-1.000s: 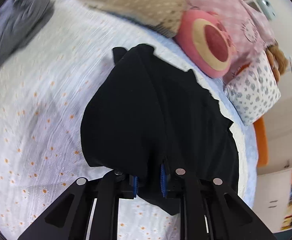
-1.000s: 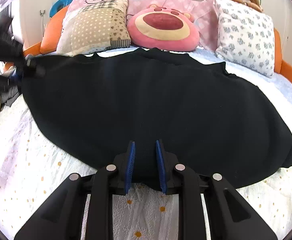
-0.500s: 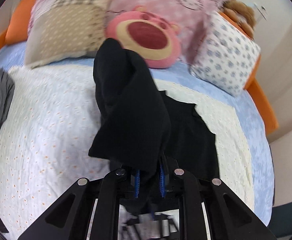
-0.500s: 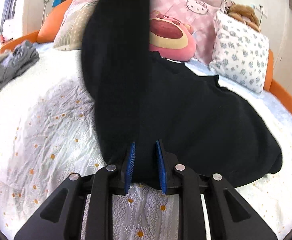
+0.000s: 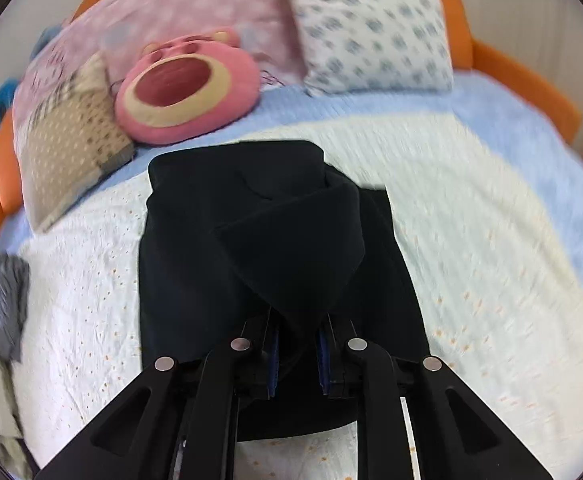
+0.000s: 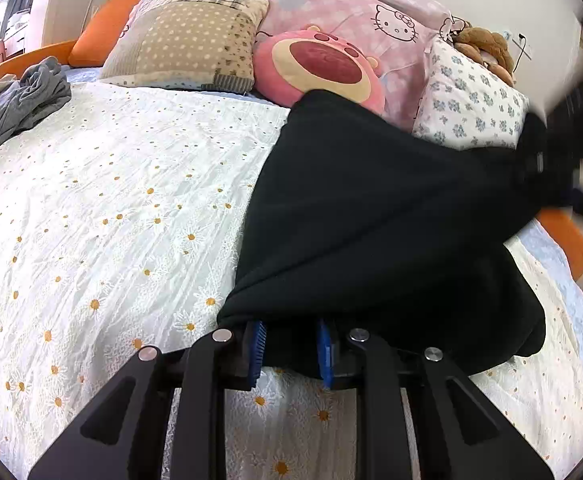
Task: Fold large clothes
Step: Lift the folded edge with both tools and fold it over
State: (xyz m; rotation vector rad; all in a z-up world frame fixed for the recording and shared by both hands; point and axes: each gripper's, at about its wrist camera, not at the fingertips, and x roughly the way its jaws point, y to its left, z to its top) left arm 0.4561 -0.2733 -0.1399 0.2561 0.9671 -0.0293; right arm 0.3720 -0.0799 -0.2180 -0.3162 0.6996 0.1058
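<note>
A large black garment [image 5: 219,264] lies on the white daisy bedspread [image 5: 75,304], one side folded over the rest. My left gripper [image 5: 296,354] is shut on a bunched edge of it, lifted above the bed. In the right wrist view the black garment [image 6: 363,216] stretches from my right gripper [image 6: 291,354] up to the left gripper [image 6: 551,168], blurred at the far right. My right gripper is shut on the garment's near edge, low over the bedspread [image 6: 91,220].
Pillows and a pink bear cushion [image 6: 323,64] line the headboard, with a floral pillow [image 6: 471,108] at the right. Grey clothes [image 6: 19,100] are piled at the bed's left edge. An orange bed frame [image 5: 531,80] rims the mattress.
My left gripper has carried its side of the garment across from left to right, folding it over. The bedspread's left part is now bare. My right gripper kept its grip.
</note>
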